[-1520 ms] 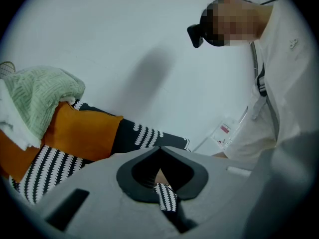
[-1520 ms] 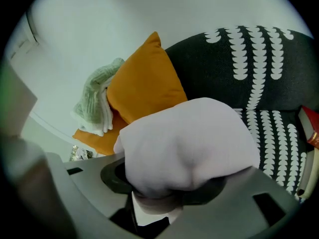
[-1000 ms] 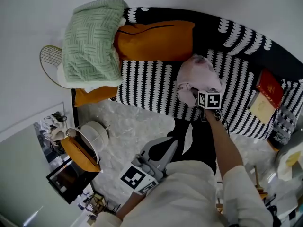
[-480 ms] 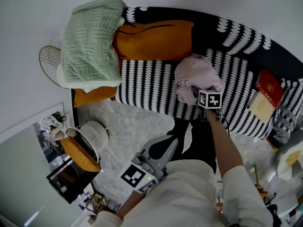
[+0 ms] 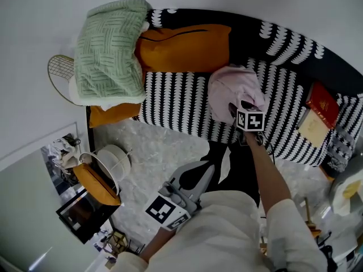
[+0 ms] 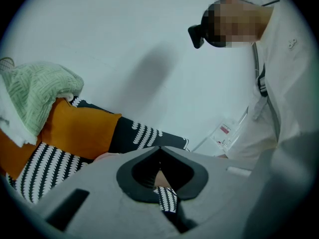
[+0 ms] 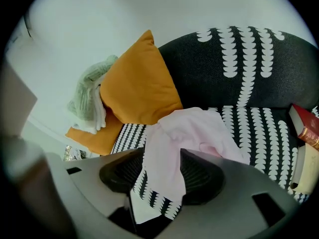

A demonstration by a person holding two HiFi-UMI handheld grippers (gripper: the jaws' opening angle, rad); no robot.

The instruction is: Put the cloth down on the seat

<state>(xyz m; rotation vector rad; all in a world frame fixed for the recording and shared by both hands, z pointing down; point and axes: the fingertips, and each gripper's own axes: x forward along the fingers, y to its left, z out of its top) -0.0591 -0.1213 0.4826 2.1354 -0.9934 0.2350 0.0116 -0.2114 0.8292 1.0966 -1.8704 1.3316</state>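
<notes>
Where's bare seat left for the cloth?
Widest bare seat: in front of the cushion, between blanket and cloth. A narrower strip lies between cloth and book. Crowded: left end under the blanket, right end by the book.

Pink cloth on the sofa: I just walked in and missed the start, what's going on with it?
A person holds a tool in each hand. The right tool grips the pink cloth, which is bunched at the patterned sofa seat. The left tool is shut and empty, near the person's body.
</notes>
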